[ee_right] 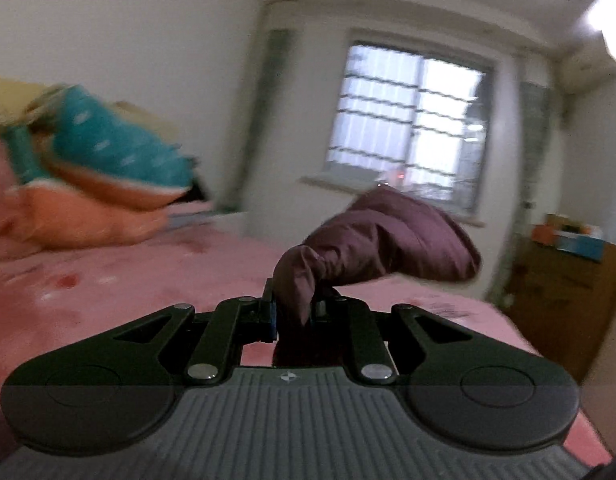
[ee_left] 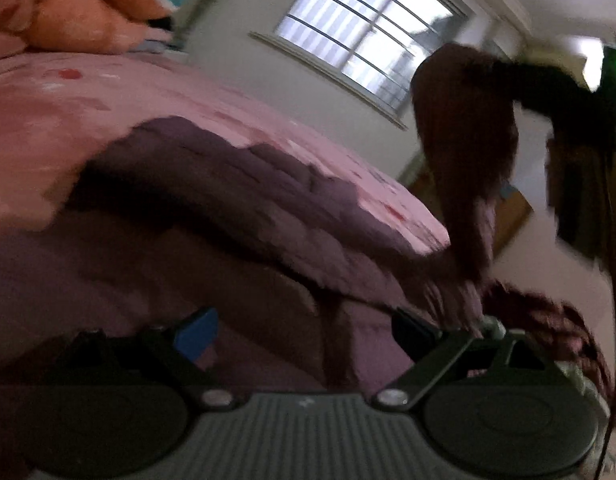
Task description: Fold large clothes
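Left wrist view: one purple padded coat [ee_left: 236,216] lies spread on the pink bed [ee_left: 68,96], one end lifted at the right. The left gripper [ee_left: 308,332] stands released, its two fingers wide apart over the fabric. One barred window [ee_left: 367,32].

Right wrist view: the right gripper [ee_right: 294,312] is clenched on one bunched coat end [ee_right: 379,236], raised above the bed [ee_right: 108,280]. Two cushions, teal [ee_right: 116,144] and orange [ee_right: 80,220].

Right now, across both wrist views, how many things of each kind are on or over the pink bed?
Dark purple padded garment, one end pinched in the right gripper: 1
Soft pillows or plush items at the bed's head, orange and teal: 2
Two-finger grippers, with the left gripper: 2
Total: 5
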{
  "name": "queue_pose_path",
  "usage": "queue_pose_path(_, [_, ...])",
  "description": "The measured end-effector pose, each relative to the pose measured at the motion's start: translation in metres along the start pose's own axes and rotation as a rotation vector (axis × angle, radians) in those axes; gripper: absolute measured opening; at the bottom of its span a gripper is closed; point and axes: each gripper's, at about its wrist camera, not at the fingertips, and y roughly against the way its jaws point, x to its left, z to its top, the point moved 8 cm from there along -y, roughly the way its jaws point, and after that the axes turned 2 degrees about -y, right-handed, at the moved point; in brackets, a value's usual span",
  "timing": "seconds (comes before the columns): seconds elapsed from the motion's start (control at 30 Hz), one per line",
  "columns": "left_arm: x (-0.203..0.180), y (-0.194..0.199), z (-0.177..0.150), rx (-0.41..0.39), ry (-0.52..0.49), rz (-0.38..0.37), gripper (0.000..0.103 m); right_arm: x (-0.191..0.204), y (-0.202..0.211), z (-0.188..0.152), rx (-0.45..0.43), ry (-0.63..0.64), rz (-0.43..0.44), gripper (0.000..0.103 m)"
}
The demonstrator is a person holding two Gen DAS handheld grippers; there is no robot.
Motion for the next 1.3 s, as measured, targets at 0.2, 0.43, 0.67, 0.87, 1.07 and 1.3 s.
queue_pose_path(0.2, [0.038,0.011,0.018,-0.052,0.117,0.084,0.094,0.062,0.005,-0.045,0.080,-0.037,0.139,0.016])
queue_pose_path(0.43, [0.052,0.018,0.025,-0.078,0.161,0.123,0.094,0.072,-0.010,-0.075,0.141,-0.135,0.145,0.022])
queue_pose_path(0.67, [0.052,0.016,0.022,-0.063,0.141,0.134,0.094,0.053,-0.001,-0.074,0.087,-0.175,0.058,0.096])
queue_pose_path(0.87, [0.049,0.013,0.020,-0.056,0.118,0.142,0.094,0.027,0.050,-0.094,0.079,-0.131,0.030,0.100])
queue_pose_path(1.07, [0.044,0.011,0.016,-0.044,0.096,0.140,0.094,0.027,0.085,-0.141,0.173,0.018,0.020,0.100])
queue_pose_path(1.3, [0.037,0.007,0.011,-0.025,0.085,0.131,0.095,0.000,0.072,-0.162,0.310,-0.074,0.049,0.094])
